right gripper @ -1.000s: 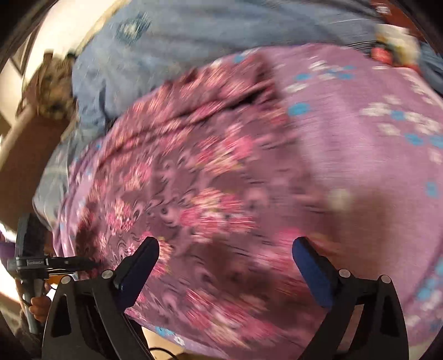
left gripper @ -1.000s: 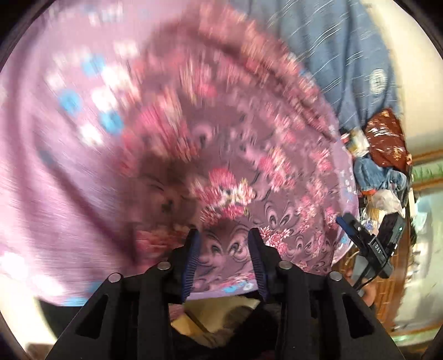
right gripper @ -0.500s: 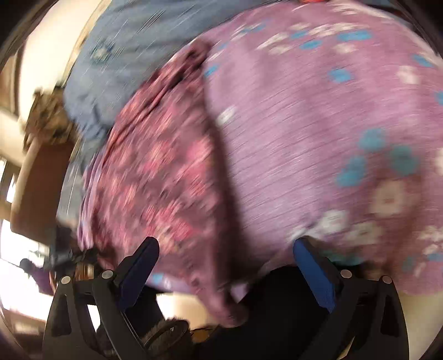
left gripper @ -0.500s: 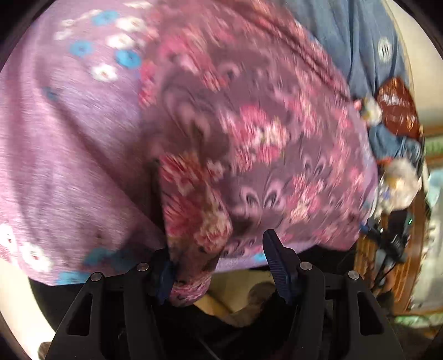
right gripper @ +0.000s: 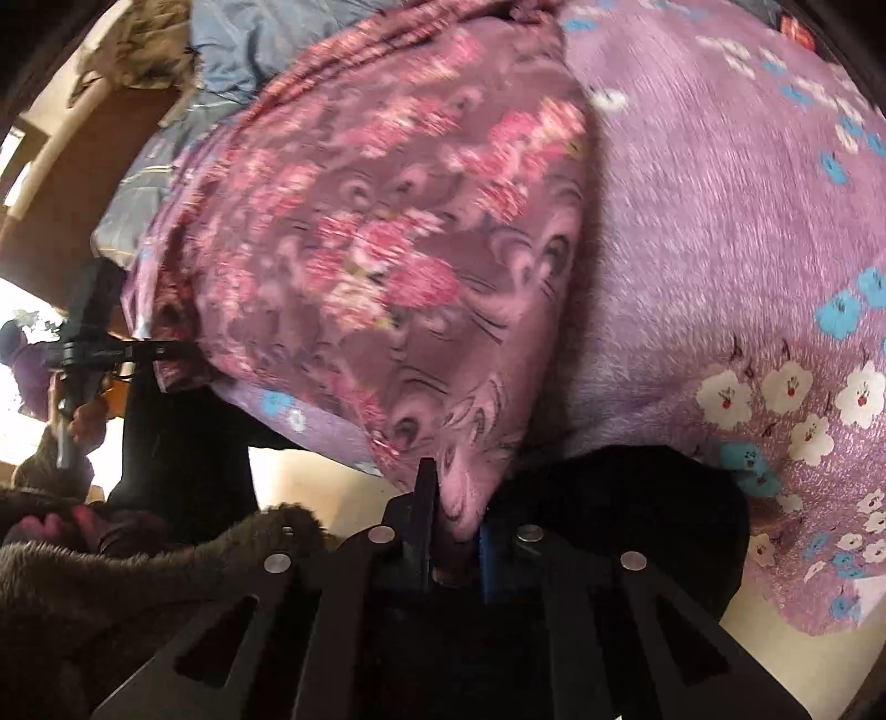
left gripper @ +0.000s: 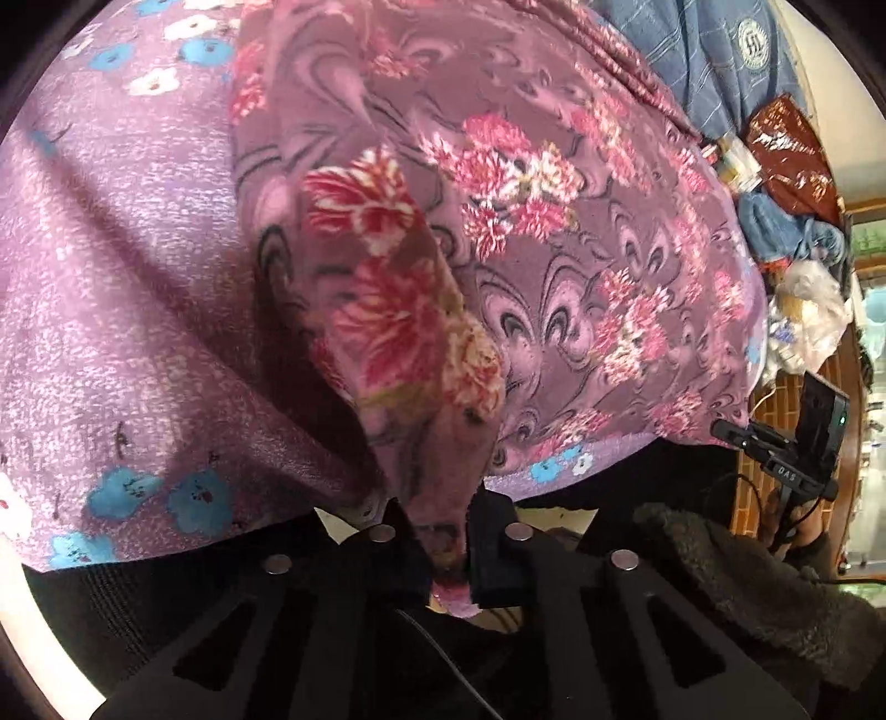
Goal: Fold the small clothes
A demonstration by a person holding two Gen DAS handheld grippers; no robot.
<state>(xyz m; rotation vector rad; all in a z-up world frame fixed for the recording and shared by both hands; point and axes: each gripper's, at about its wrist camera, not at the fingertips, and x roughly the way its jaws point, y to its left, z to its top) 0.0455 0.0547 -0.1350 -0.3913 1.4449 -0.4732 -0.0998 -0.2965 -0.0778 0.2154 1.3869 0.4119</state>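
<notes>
A small mauve garment with pink and red flowers (left gripper: pixel 531 232) lies spread on a lilac blanket (left gripper: pixel 111 277). My left gripper (left gripper: pixel 443 515) is shut on a bunched near edge of the garment, which rises in a fold toward the fingers. In the right wrist view the same floral garment (right gripper: pixel 387 232) lies left of centre on the blanket (right gripper: pixel 720 221). My right gripper (right gripper: pixel 454 509) is shut on another near corner of it. The cloth hides both pairs of fingertips.
A blue striped cloth (left gripper: pixel 714 50) lies beyond the garment. Bags and clutter (left gripper: pixel 792 166) sit at the far right. The other gripper (left gripper: pixel 797 443) shows at the right edge. A brown furry sleeve (right gripper: pixel 111 581) is at my lower left. The blanket's near edge overhangs.
Both grippers went from open to shut on the garment's near edge. The views came closer to the blanket's near edge, and the cloth now bunches up into the fingers.
</notes>
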